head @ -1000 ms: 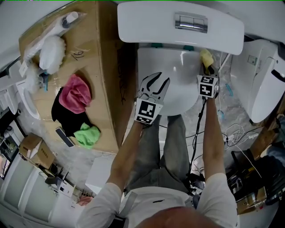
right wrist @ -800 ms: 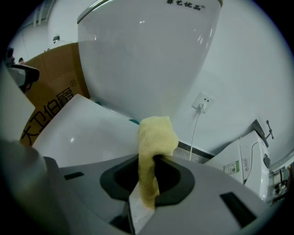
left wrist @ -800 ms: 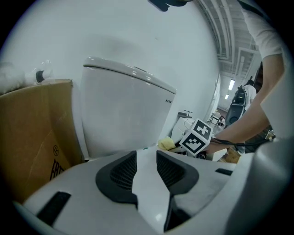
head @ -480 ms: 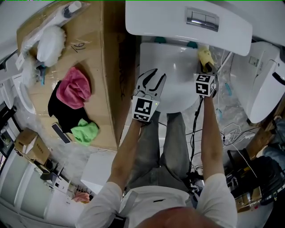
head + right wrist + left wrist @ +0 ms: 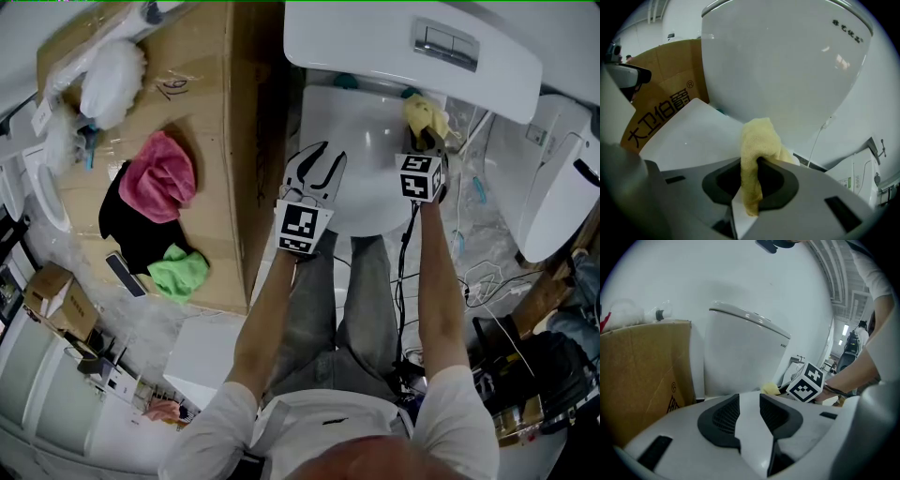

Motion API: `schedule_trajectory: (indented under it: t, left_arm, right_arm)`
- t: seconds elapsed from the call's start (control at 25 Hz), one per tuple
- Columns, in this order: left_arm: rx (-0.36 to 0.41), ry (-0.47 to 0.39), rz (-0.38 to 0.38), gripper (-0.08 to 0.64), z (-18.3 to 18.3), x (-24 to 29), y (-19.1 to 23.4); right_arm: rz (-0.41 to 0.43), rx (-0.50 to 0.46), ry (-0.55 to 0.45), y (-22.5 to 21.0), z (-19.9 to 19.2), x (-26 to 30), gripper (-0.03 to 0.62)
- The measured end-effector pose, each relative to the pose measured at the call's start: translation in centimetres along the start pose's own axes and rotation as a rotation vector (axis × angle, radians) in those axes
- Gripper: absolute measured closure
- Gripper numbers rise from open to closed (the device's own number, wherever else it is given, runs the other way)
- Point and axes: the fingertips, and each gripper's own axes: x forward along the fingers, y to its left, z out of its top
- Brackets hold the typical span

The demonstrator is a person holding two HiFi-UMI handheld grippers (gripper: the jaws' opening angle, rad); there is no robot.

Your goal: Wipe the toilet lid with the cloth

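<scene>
The white toilet lid (image 5: 361,150) lies closed below the tank (image 5: 375,42). My right gripper (image 5: 427,139) is at the lid's rear right corner, shut on a yellow cloth (image 5: 422,114). In the right gripper view the cloth (image 5: 757,140) hangs down between the jaws of the right gripper (image 5: 752,176), over the lid (image 5: 689,133) and in front of the tank (image 5: 787,61). My left gripper (image 5: 321,155) hovers over the lid's left side, shut and holding nothing. From the left gripper view, the left gripper (image 5: 749,401) points at the tank (image 5: 740,352), with the cloth (image 5: 770,389) beyond.
A cardboard box (image 5: 225,112) stands left of the toilet, with a pink cloth (image 5: 159,183), a green cloth (image 5: 178,272), a black cloth (image 5: 127,234) and a white duster (image 5: 108,84) on it. Another white fixture (image 5: 553,178) stands to the right. Cables (image 5: 478,272) trail on the floor.
The right gripper with the yellow cloth has slid a little to the left along the lid's rear edge. The left gripper has hardly moved. The head camera has shifted.
</scene>
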Motion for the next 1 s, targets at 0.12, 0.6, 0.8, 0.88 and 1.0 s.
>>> schedule_trajectory:
  t: [0.12, 0.6, 0.8, 0.88, 1.0]
  left_arm:
    - [-0.008, -0.001, 0.010, 0.411, -0.2, -0.5, 0.5]
    - [-0.030, 0.000, 0.036, 0.411, -1.2, -1.9, 2.1]
    - [-0.045, 0.000, 0.050, 0.411, -1.6, -2.6, 2.8]
    - [-0.052, -0.001, 0.054, 0.411, -1.8, -2.9, 2.9]
    - [-0.064, -0.002, 0.060, 0.411, -2.1, -3.3, 3.1]
  right_arm:
    - [0.014, -0.020, -0.011, 1.1, 0.8, 0.0, 0.503]
    - [0.062, -0.083, -0.041, 5.6, 3.5, 0.3, 0.503]
    - [0.085, -0.113, -0.057, 7.5, 4.8, 0.4, 0.503]
    - [0.095, -0.125, -0.063, 8.3, 5.2, 0.5, 0.503]
    - [0.111, -0.143, -0.074, 9.4, 6.0, 0.6, 0.503]
